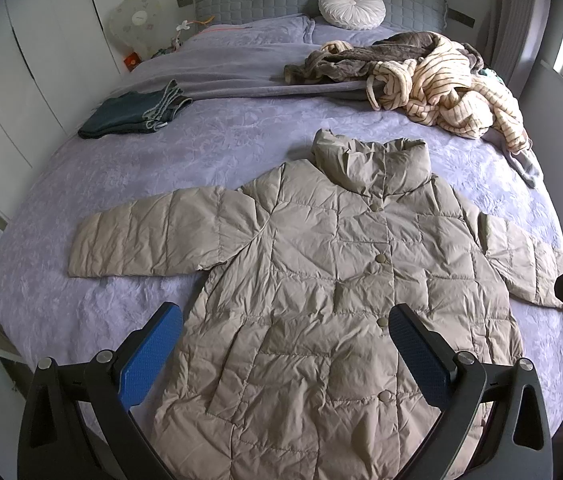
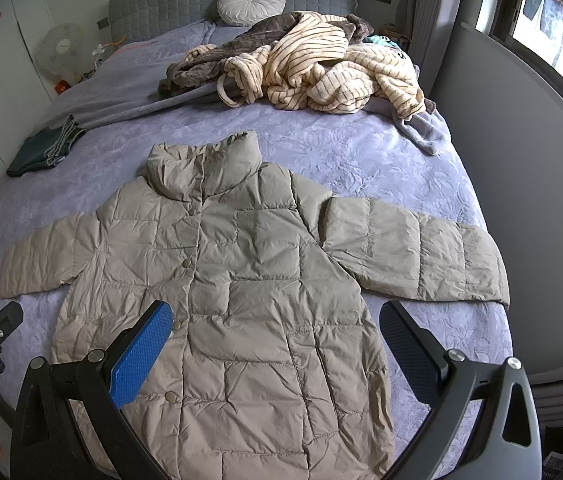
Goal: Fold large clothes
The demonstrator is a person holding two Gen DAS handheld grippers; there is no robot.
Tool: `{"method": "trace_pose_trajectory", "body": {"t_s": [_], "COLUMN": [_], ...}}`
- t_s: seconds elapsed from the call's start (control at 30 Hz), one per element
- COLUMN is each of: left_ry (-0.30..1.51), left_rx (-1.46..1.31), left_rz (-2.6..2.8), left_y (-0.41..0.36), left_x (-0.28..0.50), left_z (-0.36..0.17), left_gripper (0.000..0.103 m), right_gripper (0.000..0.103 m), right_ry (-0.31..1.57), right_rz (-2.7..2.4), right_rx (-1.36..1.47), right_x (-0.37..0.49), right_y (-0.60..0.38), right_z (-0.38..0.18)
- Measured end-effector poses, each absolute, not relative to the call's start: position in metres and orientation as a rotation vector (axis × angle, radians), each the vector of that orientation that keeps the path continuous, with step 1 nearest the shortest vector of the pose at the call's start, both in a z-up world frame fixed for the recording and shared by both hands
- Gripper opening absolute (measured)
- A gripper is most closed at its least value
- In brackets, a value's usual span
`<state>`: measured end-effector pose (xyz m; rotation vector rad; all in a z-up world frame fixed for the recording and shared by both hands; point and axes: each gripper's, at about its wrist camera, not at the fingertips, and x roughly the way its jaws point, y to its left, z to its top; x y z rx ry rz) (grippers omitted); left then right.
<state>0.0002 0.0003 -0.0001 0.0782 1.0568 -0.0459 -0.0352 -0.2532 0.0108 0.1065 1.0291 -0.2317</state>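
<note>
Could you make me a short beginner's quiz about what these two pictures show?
1. True or false: the puffer jacket lies spread flat with both sleeves out.
2. Which is already folded on the bed: A) the jeans, B) the striped robe, C) the jacket?
3. Fill in: the left tool and right tool are both ____ and hold nothing.

Key: 1 true; 2 A; 3 open.
</note>
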Motion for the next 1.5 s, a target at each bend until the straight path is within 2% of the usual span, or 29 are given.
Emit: {"method": "trace_pose_trajectory", "body": {"t_s": [1.27, 1.5], "left_ry": [1.06, 1.097], "left_rx": [0.075, 0.033], "left_rz": [-0.048, -0.032], "left_y": [0.001, 0.014], "left_x": [0.0, 0.002], "left_z": [-0.001, -0.015], "left_gripper": [0.103, 0.103], "right_gripper": [0.103, 0.103], "right_ry": [1.033, 1.054], "right_rz": [-0.221, -0.202], "right_rx": [0.122, 0.14], "right_x": [-0.036, -0.034], "right_y": [-0.254, -0.246], "right_z": [0.011, 0.004]}}
